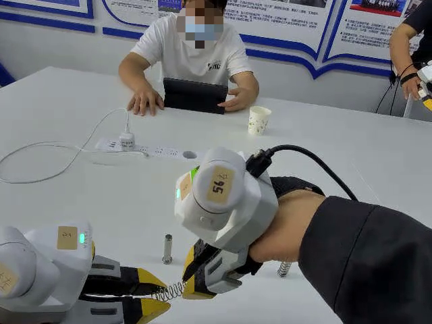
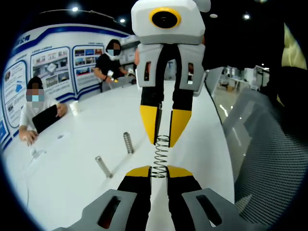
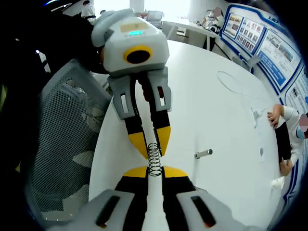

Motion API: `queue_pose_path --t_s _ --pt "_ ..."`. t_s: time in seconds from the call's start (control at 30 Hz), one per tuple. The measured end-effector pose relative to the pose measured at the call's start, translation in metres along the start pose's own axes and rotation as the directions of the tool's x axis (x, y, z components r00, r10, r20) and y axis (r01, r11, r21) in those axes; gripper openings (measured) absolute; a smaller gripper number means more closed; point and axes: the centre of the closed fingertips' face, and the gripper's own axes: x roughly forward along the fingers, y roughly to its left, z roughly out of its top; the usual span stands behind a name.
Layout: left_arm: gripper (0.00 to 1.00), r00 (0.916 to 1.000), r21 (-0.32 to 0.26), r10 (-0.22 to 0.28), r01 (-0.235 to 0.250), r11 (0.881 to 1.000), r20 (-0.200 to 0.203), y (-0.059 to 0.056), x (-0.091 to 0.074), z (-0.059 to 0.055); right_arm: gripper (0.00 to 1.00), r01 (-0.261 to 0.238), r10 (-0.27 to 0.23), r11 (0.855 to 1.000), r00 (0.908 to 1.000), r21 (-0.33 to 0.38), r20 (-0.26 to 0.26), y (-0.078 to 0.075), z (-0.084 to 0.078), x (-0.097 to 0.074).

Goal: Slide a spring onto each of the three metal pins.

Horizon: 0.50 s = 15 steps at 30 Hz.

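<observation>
A small steel spring [image 1: 169, 291] [image 2: 160, 156] [image 3: 154, 159] hangs stretched between my two grippers, just above the white table [image 1: 81, 202]. My left gripper [image 1: 152, 297] [image 2: 159, 172] is shut on one end and my right gripper [image 1: 192, 278] [image 3: 154, 172] on the other. In each gripper view the other gripper reaches in from the top, tip to tip with that view's own. A bare metal pin [image 1: 167, 248] [image 2: 103, 167] [image 3: 203, 153] stands upright just beyond the jaws. Another pin wearing a spring [image 1: 284, 268] [image 2: 128, 142] stands close to the right sleeve.
A person sits across the table with a dark tablet [image 1: 195, 95]. A paper cup [image 1: 259, 120] stands beside it, and a power strip [image 1: 135, 147] trails a white cable to the left. A mesh chair [image 3: 67, 125] sits by the near table edge.
</observation>
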Motion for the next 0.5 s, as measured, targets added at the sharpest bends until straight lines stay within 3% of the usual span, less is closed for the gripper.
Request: queue_pose_path --t_s 0.5 --pt "0.11 0.9999 0.011 -0.007 0.007 1.000 0.013 -0.004 0.002 0.006 0.11 0.020 -0.018 0.999 0.9983 -0.040 0.056 0.003 0.028 -0.008"
